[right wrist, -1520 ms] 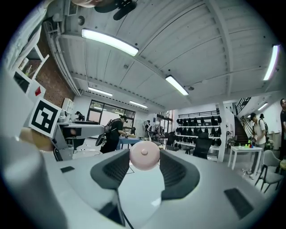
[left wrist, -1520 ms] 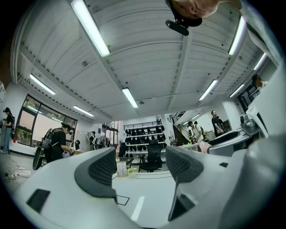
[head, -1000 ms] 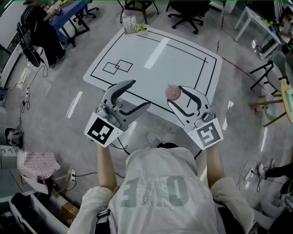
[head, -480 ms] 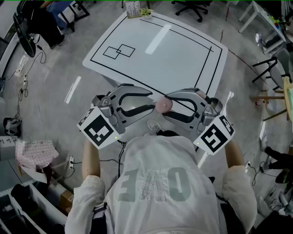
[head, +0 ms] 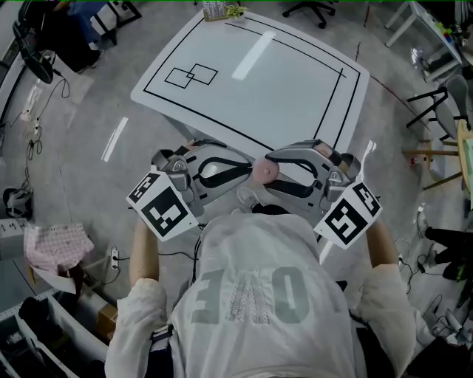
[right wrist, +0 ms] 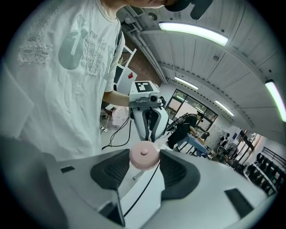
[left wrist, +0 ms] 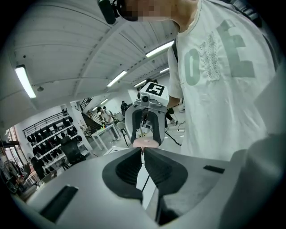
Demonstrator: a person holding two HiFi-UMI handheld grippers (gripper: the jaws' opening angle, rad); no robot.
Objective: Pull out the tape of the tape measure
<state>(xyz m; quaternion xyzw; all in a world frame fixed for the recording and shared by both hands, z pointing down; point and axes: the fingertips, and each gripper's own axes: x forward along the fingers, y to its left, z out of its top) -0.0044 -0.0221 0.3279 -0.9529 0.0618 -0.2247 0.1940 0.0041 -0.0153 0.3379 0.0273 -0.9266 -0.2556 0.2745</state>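
Right gripper view: pink tape measure (right wrist: 144,157) — light, smooth (probably slippery) — sits clamped in right gripper (right wrist: 144,155); left gripper (left wrist: 142,150) is closing its jaws on the thin tab (left wrist: 142,151).

The site is a large open-plan lab or workshop hall. Indicators are a bare concrete floor (head: 81,170) with trailing cables (right wrist: 112,137), a white counter (head: 281,81) marked with black layout lines, and wheeled office chairs (head: 304,6). Further indicators are storage racks (left wrist: 44,143), ceiling strip lights (right wrist: 192,32) and people (right wrist: 182,129) working at other stations.
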